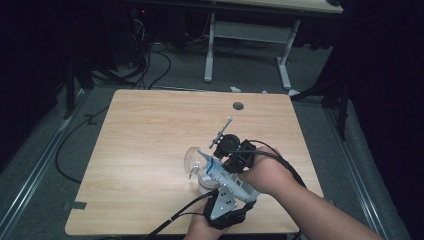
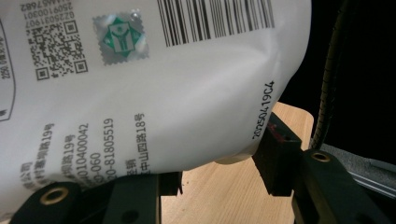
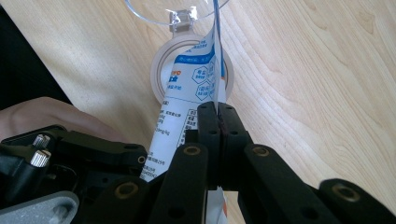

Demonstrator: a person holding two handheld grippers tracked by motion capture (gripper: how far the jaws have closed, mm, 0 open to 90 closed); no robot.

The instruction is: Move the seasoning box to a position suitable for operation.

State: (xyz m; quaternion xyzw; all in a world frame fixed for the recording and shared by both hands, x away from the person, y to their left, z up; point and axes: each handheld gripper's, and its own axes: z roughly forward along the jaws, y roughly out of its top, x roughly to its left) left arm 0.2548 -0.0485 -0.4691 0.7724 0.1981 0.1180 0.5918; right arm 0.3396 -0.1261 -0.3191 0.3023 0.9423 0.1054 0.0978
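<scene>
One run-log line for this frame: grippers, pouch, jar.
left gripper: around pouch's lower end | right gripper: shut on pouch edge | pouch: over open jar | jar lid: flipped back

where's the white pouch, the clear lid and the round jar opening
white pouch (image 2: 154,107), left gripper view, on its printed back.
clear lid (image 3: 154,11), right gripper view, on its curved rim.
round jar opening (image 3: 159,65), right gripper view, on its pale left rim.

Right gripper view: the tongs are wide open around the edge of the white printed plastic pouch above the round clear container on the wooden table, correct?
Not quite. The right gripper view shows the right tongs pinched shut on the edge of the white printed plastic pouch, not wide open. The rest holds: the pouch hangs above the round clear container on the wooden table.
</scene>
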